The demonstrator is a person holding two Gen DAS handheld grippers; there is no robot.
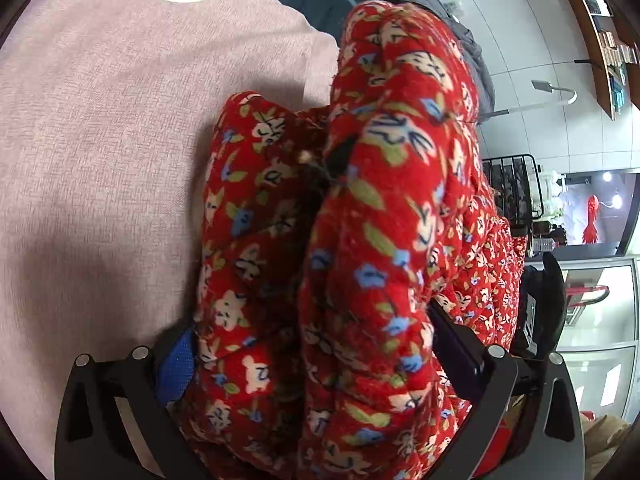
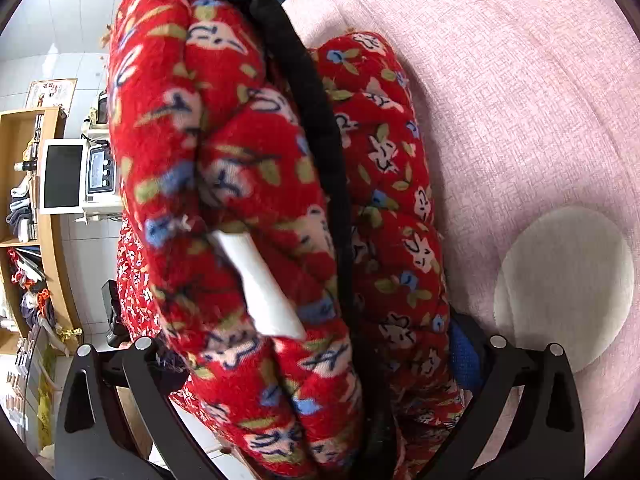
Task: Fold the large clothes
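A thick red quilted garment (image 1: 360, 208) with white and blue flowers fills the left wrist view, bunched and lifted over a pink cloth surface (image 1: 120, 140). My left gripper (image 1: 316, 344) is shut on a fold of it; a blue pad (image 1: 176, 368) shows at the left finger. In the right wrist view the same garment (image 2: 192, 152) shows a black trimmed edge (image 2: 316, 120) and a white label (image 2: 260, 288). My right gripper (image 2: 312, 352) is shut on it too, and the padding hides its fingertips.
The pink surface (image 2: 520, 100) carries a pale round patch (image 2: 560, 280). A wooden shelf (image 2: 52, 232) with a white screen (image 2: 64, 176) stands at the left. A black wire rack (image 1: 516, 188) and a glass cabinet (image 1: 600, 320) stand at the right.
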